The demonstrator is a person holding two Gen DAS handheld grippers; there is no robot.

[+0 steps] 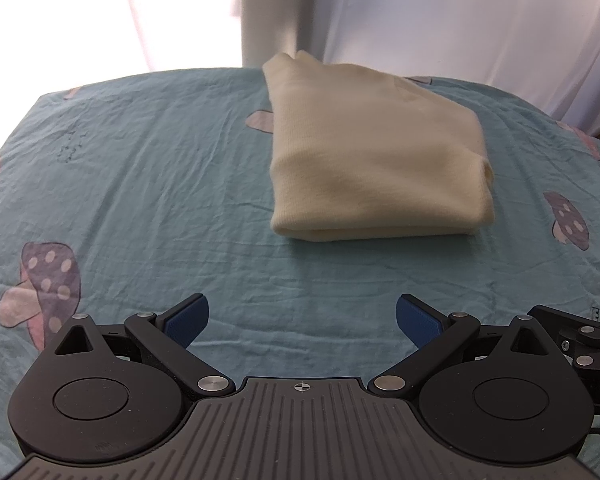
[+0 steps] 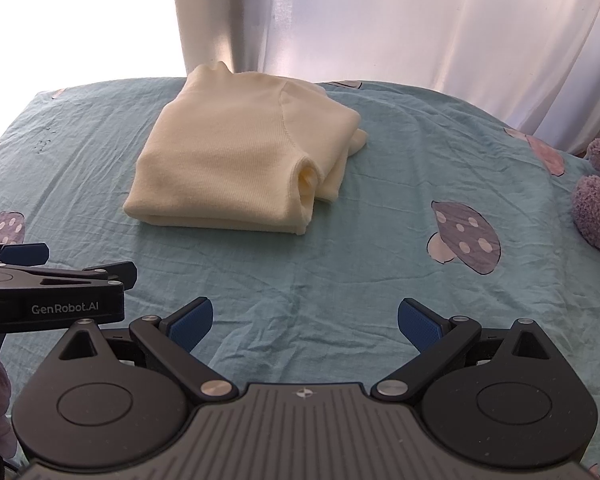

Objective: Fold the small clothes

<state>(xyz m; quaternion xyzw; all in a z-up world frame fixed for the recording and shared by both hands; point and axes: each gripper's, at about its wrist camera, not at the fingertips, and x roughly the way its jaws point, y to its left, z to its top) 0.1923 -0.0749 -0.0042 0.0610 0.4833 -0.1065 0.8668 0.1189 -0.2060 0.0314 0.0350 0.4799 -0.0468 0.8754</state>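
Left gripper beside purple plush

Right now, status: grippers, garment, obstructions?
Left gripper and right gripper open, empty, short of garment. Cream garment folded on bedsheet. Nothing between.

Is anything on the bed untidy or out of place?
Mostly tidy. The folded cream knit garment has an under layer sticking out past its right edge, so the fold is uneven. Both grippers, left and right, are open, apart from it.
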